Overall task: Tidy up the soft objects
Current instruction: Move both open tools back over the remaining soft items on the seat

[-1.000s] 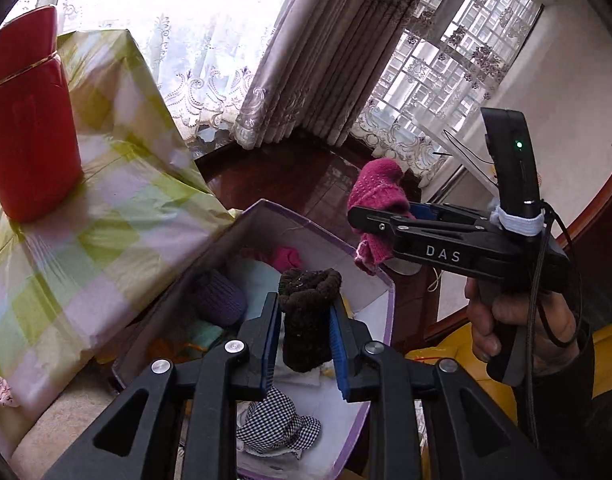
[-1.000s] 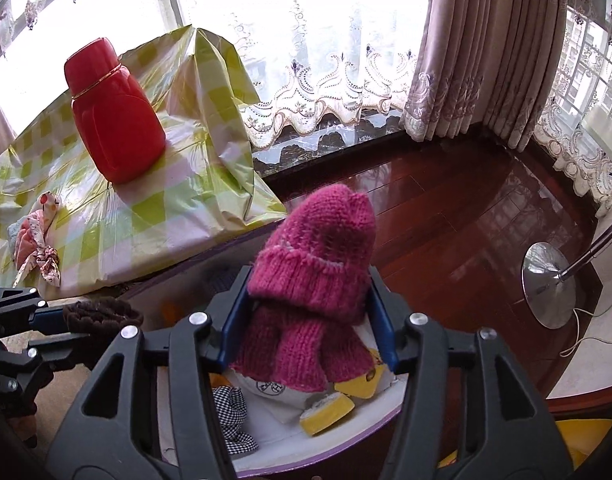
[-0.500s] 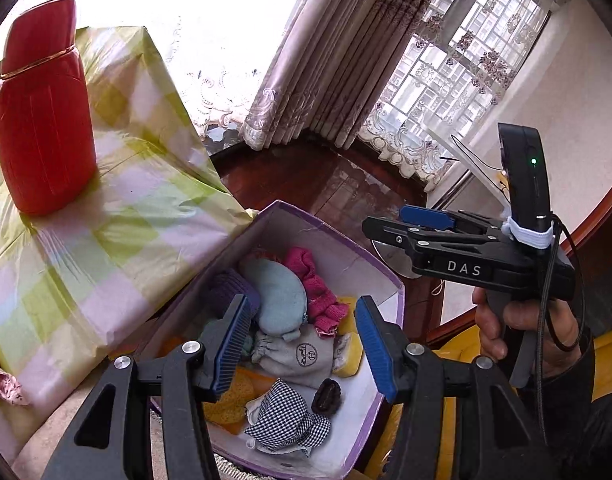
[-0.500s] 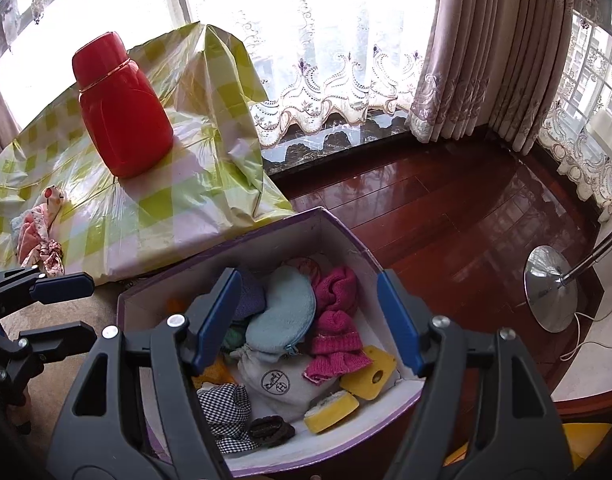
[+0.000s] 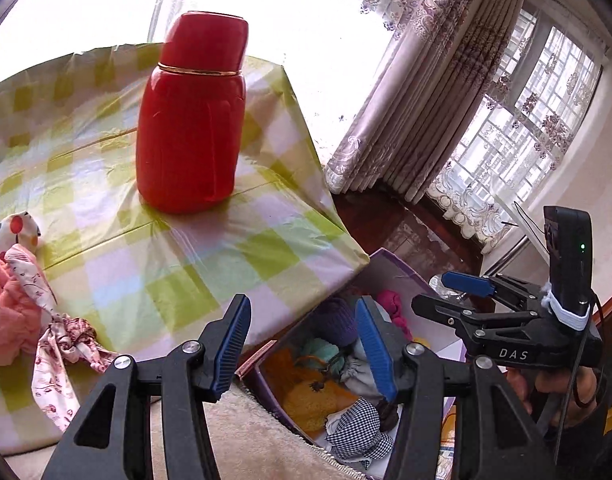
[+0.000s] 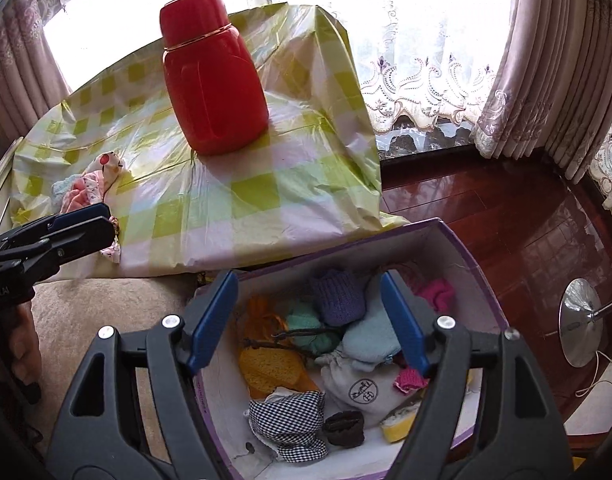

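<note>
Soft objects fill the purple-edged box at lower centre of the right wrist view: a checked cloth, a dark brown knit piece and a purple knit piece. The right gripper is spread and empty above it. The left wrist view alone shows pink cloths at left on the table, near the red flask. The left gripper is spread, empty.

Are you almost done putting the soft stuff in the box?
Nearly. The box already holds many soft things, like the checkered cloth and purple knit piece. Nothing is in hand: the left gripper and right gripper are open. Left: the pink clothes on the table.
</note>
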